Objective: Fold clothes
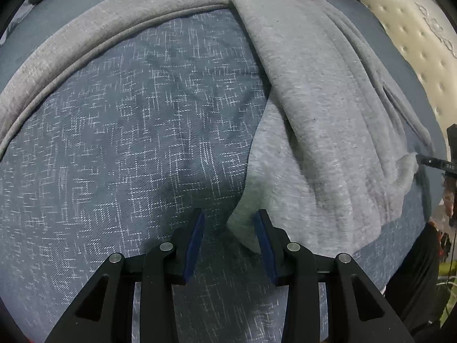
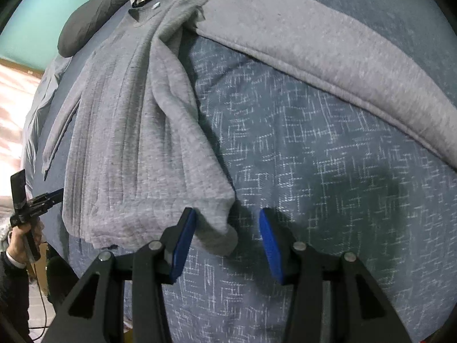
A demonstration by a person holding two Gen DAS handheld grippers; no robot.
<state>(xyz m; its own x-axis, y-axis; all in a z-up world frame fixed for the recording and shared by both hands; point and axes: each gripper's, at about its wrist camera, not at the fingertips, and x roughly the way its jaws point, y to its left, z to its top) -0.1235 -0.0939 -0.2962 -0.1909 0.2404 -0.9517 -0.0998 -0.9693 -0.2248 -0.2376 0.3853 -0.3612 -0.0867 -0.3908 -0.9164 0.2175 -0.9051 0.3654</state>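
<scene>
Home bedroom, blue patterned bedspread point(image 1: 128, 143), quilted cream mattress point(image 1: 414, 43) edge, teal wall point(image 2: 57, 5), black pillow point(image 2: 91, 25)

The grey sweater point(image 1: 314, 100) is soft, fuzzy knit, matt. My bedspread point(image 1: 128, 143) is woven blue cloth with rough white flecks. My fingers point(image 2: 182, 245) look like matt black plastic with smooth blue pads.

The left hand-held gripper point(image 1: 230, 223) (jaws apart) hovers at the grey sweater point(image 1: 314, 114) hem corner on the bedspread point(image 1: 128, 128).
</scene>
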